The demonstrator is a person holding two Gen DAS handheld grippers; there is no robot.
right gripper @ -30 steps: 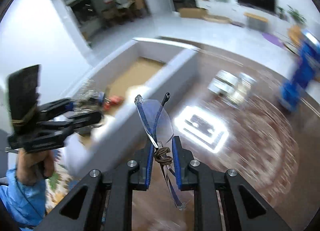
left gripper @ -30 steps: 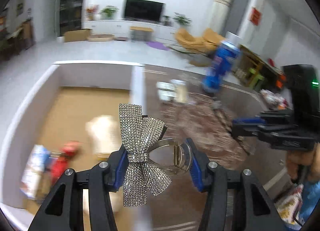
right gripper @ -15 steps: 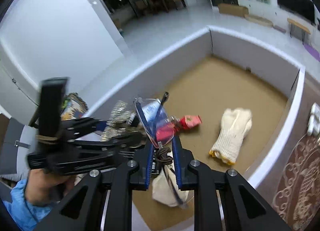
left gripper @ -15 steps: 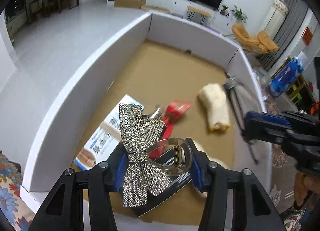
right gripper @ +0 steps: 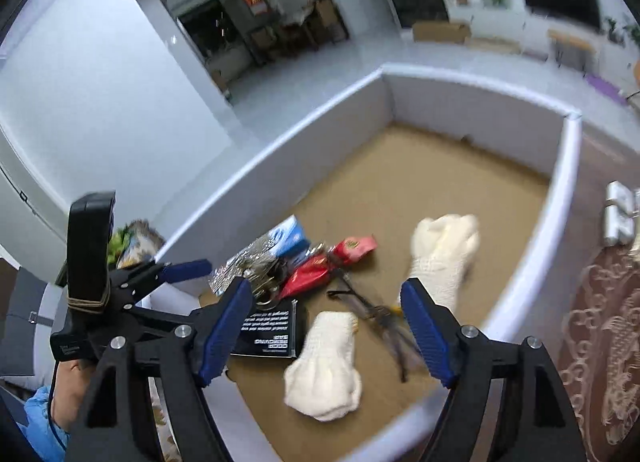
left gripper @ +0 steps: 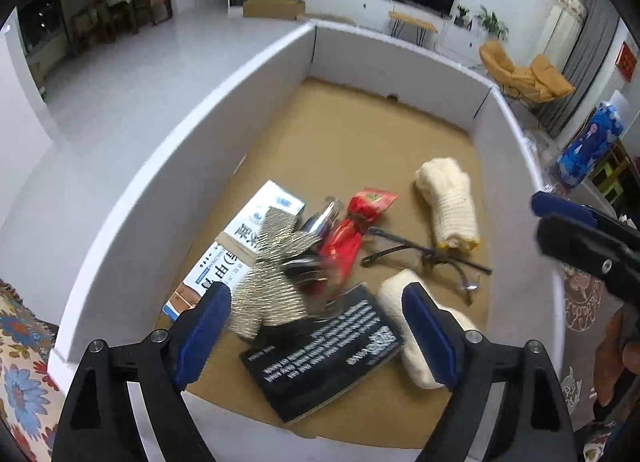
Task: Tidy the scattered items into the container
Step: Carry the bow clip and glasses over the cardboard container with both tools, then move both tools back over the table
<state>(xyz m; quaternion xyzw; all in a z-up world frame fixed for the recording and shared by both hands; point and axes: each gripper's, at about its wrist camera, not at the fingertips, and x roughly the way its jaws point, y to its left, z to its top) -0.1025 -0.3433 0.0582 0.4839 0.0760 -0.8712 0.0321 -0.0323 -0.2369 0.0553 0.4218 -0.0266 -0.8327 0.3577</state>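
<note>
Left claw (left gripper: 316, 326): spread wide above the near end of the box, nothing between its blue pads (left gripper: 200, 332).
Right claw (right gripper: 326, 332): also spread wide and holding nothing, over the near right part of the box (its tip shows at the right edge of the left wrist view).
Container (left gripper: 192, 133): a white-walled box with a brown cardboard floor, standing on the table (right gripper: 600, 302).
Rhinestone bow clip (left gripper: 272, 274): blurred, just ahead of the left claw, overlapping the blue-and-white carton and the black booklet; whether it lies flat or hangs in the air cannot be told.
Glasses (left gripper: 424, 258): on the box floor between the two gloves, temples crossed, just right of the red packet.
Red packet (left gripper: 356, 225): near the middle of the pile, touching the bow clip's edge.
Blue-and-white carton (left gripper: 244, 234): flat by the left wall, partly under the bow clip.
Black booklet (left gripper: 324, 354): white print on it, at the near wall.
Far glove (left gripper: 452, 201): cream knit, yellow cuff toward the glasses.
Near glove (left gripper: 416, 322): cream knit, partly behind the left claw's right pad.
Blue can (left gripper: 588, 149): outside the box, beyond its right wall.
</note>
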